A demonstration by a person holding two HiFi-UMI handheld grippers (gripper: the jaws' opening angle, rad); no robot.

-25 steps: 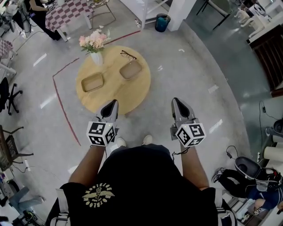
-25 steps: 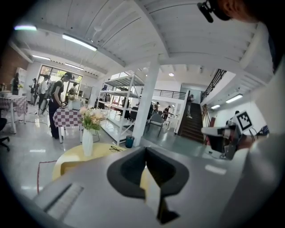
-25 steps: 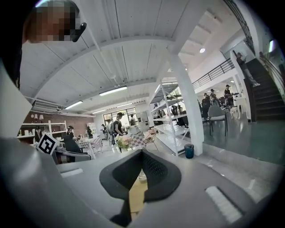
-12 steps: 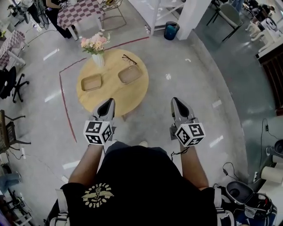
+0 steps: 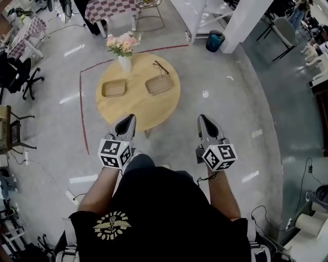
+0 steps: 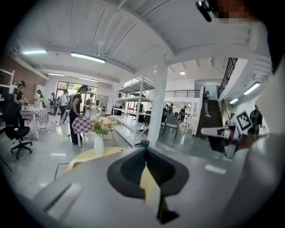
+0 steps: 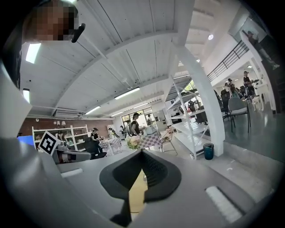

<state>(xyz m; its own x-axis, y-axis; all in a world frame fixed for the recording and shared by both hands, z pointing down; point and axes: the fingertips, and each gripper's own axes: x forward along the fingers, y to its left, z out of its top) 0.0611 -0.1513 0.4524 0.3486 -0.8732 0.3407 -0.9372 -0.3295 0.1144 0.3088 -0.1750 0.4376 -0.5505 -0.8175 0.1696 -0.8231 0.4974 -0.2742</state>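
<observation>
I hold both grippers at waist height, pointing forward, with nothing in either. My left gripper is shut and hangs over the near edge of a round wooden table. My right gripper is shut too and hangs over bare floor to the right of the table. On the table stand a white vase of pink flowers, two shallow wooden trays and a pair of glasses. In the left gripper view the vase rises beyond the shut jaws. The right gripper view looks past its tips at the flowers.
A red line is marked on the floor around the table. A white pillar and a teal bin stand at the back right. A checkered table with a person beside it is behind. An office chair is at the left.
The table has shifted a little right and farther off in the head view, as the person stepped or turned. Both grippers keep the same pose and stay shut.
</observation>
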